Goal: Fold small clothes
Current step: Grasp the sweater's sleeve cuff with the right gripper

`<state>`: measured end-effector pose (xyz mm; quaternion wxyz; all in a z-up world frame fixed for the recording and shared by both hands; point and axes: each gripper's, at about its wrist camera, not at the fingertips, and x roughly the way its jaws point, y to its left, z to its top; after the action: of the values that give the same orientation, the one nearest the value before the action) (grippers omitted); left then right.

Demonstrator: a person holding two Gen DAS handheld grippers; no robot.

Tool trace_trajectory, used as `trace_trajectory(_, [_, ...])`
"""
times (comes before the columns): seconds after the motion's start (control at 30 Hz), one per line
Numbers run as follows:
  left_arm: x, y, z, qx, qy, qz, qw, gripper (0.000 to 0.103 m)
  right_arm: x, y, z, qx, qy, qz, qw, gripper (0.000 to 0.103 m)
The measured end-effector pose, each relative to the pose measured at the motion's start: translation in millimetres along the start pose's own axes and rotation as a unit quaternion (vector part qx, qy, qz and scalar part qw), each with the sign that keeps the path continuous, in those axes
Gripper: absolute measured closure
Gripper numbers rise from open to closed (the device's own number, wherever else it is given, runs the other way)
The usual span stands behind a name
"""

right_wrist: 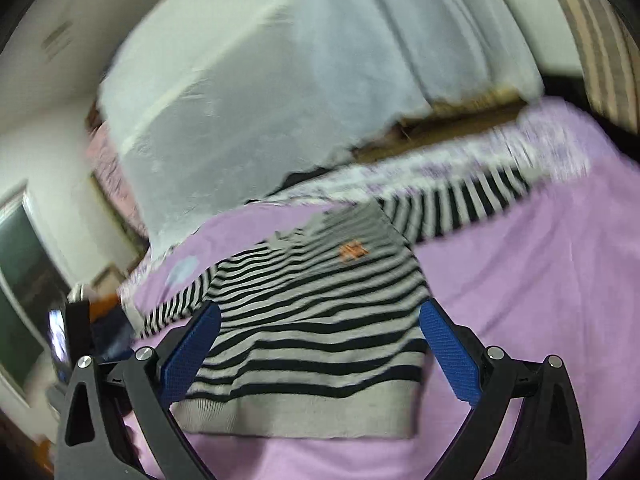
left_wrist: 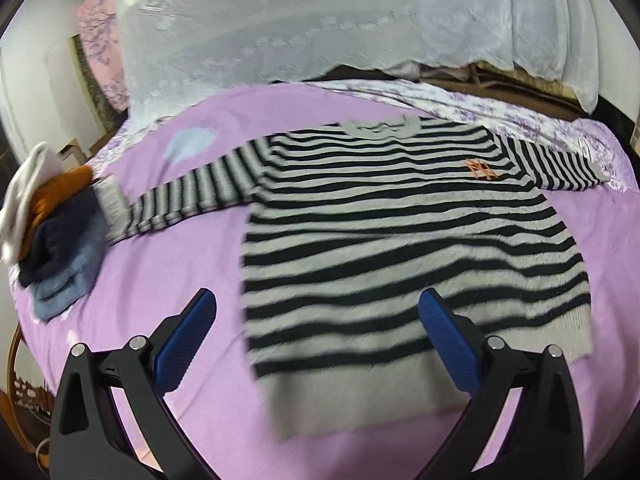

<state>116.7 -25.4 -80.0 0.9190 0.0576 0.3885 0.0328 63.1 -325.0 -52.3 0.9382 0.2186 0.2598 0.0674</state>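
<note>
A black-and-grey striped sweater [left_wrist: 392, 240] lies flat, front up, on the purple bed sheet [left_wrist: 168, 280], sleeves spread to both sides and a small orange logo [left_wrist: 482, 170] on its chest. My left gripper [left_wrist: 318, 308] hovers open above the sweater's hem at its left side, nothing between the blue pads [left_wrist: 188, 344]. In the right wrist view the same sweater [right_wrist: 304, 328] fills the middle, and my right gripper [right_wrist: 320, 320] is open over the grey hem band [right_wrist: 296, 412], holding nothing.
A stack of folded clothes [left_wrist: 52, 232] in white, orange, navy and blue sits at the sheet's left edge, touching the left sleeve cuff. A white netted canopy [left_wrist: 280, 20] hangs behind the bed. A floral fabric strip [left_wrist: 460, 104] runs along the far edge.
</note>
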Motion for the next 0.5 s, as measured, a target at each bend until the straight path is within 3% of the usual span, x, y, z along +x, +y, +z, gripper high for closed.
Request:
trace_trajectory(0.1, [14, -21, 27, 0.008, -0.003, -0.013, 0.9999, 0.004, 14, -47, 25, 0.064, 0.017, -0.004, 0.998, 0.003])
trace_trajectory(0.2, [27, -47, 55, 0.021, -0.004, -0.022, 0.9995, 0.004, 23, -90, 52, 0.112, 0.002, -0.026, 0.993, 0.003])
trace_trajectory(0.33, [44, -82, 87, 0.033, 0.003, -0.038, 0.9987, 0.004, 34, -142, 83, 0.171, -0.015, -0.049, 0.984, 0.015])
trace_trajectory(0.5, [72, -130, 124, 0.048, 0.017, -0.048, 0.9976, 0.004, 59, -210, 114, 0.262, -0.032, -0.061, 0.963, 0.028])
